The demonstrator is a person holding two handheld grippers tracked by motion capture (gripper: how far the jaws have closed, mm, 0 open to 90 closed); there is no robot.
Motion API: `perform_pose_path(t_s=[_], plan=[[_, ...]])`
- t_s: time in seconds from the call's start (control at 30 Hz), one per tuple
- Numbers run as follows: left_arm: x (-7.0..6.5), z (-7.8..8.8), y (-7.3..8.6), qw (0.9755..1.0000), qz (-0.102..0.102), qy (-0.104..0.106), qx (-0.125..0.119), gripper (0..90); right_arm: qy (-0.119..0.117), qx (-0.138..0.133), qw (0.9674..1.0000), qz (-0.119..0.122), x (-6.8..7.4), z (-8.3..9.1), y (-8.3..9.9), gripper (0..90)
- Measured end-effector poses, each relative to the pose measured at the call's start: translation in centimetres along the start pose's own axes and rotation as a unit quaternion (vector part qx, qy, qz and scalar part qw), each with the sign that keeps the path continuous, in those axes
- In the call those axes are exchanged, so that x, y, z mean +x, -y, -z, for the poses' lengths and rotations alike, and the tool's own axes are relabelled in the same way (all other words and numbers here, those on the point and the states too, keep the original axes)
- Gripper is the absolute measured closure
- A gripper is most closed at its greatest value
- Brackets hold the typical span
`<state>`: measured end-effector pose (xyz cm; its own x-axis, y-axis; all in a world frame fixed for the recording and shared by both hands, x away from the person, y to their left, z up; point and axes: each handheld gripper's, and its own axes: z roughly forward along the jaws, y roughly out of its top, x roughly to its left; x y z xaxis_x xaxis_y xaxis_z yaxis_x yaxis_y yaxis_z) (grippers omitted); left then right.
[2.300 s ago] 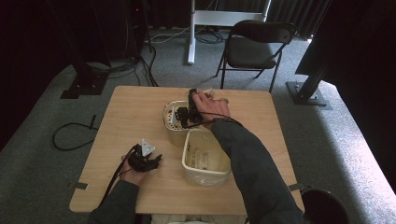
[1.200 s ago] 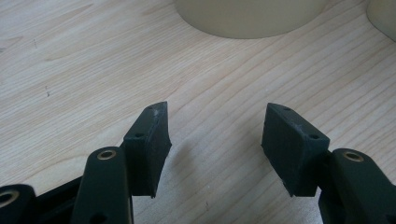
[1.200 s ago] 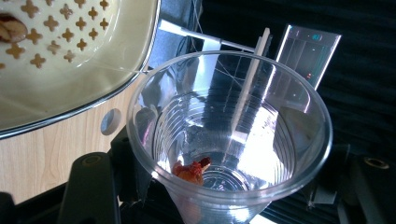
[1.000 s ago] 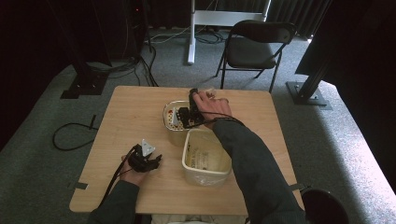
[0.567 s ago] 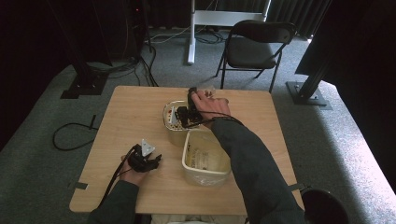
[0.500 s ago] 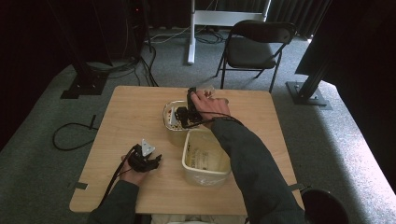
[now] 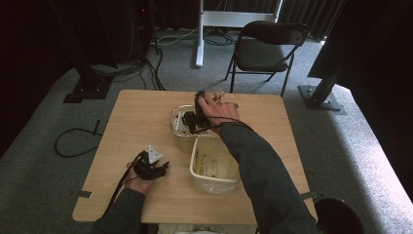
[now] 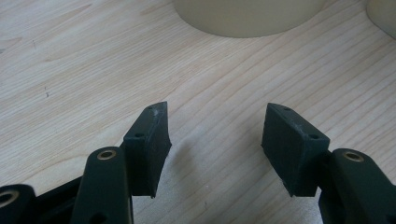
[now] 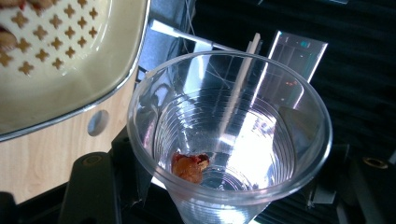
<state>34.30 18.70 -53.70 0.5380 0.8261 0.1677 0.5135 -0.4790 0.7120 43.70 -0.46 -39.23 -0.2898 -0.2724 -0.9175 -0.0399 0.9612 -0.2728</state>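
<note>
Gripping a clear plastic cup (image 9: 229, 135) tipped beside the perforated container (image 9: 70, 56), the right claw (image 7: 195, 117) risks crushing the thin wall or spilling the reddish-brown morsel (image 9: 189, 167) onto the tabletop (image 7: 141, 117). The left claw (image 8: 215, 144) rests open and empty.

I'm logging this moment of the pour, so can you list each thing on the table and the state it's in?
Clear plastic cup: tipped on its side, one reddish bit left inside.
Right gripper: shut on the cup, beside the strainer bowl.
Strainer bowl: upright, a few pieces on its perforated floor.
Near tub: upright, open-topped.
Left gripper: open, nothing between the jaws, resting over the table.
</note>
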Motion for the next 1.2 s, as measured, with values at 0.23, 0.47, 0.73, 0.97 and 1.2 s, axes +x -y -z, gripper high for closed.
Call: perform_pose_path(t_s=[0.23,0.47,0.73,0.97,1.2], plan=[[-0.05,-0.07,0.01,1.0,-0.001,0.0,0.002,42.1,-0.001,-0.001,0.9999,-0.011,-0.22,0.0,-0.19,32.6],[-0.05,-0.18,-0.02,1.0,-0.001,0.001,0.002,42.1,-0.001,-0.001,0.9999,0.013,0.36,0.06,-0.2,32.5],[-0.03,-0.18,-0.02,1.0,0.0,0.001,0.002,42.1,-0.002,-0.004,0.9999,0.016,0.37,0.15,-0.2,32.5],[-0.02,-0.09,-0.03,1.0,-0.002,0.0,0.002,42.1,0.0,-0.003,0.9998,0.022,0.56,0.18,-0.5,32.4],[-0.03,-0.1,-0.04,1.0,-0.002,0.0,0.002,42.1,0.002,-0.004,0.9998,0.021,0.35,0.22,-0.55,32.4]])
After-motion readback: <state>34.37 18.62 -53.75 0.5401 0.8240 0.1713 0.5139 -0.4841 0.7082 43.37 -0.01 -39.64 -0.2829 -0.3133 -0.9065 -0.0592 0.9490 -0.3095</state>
